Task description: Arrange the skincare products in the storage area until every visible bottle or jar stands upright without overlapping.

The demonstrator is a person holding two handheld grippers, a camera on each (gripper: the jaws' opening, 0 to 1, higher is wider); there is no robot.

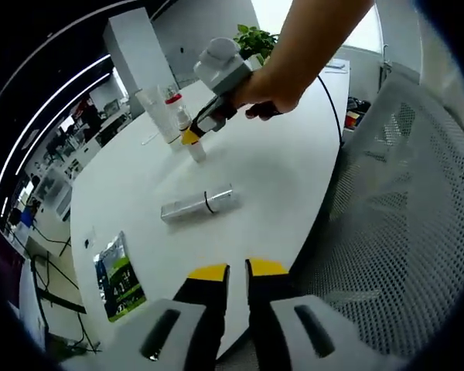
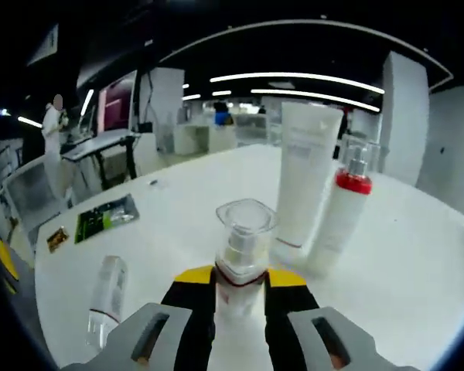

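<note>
My right gripper is shut on a small pump bottle with a clear square cap, held upright at the table surface. Just beyond it stand a tall white tube and a bottle with a red collar, both upright and close together. A clear bottle lies on its side to the left. In the left gripper view this lying bottle is mid-table, and the right gripper holds the small bottle beside the tube. My left gripper hovers at the table's near edge, jaws together and empty.
A green and black packet lies flat near the table edge, with a small card by it. A white mesh chair stands close on the right. A potted plant sits at the far end. A person stands far off.
</note>
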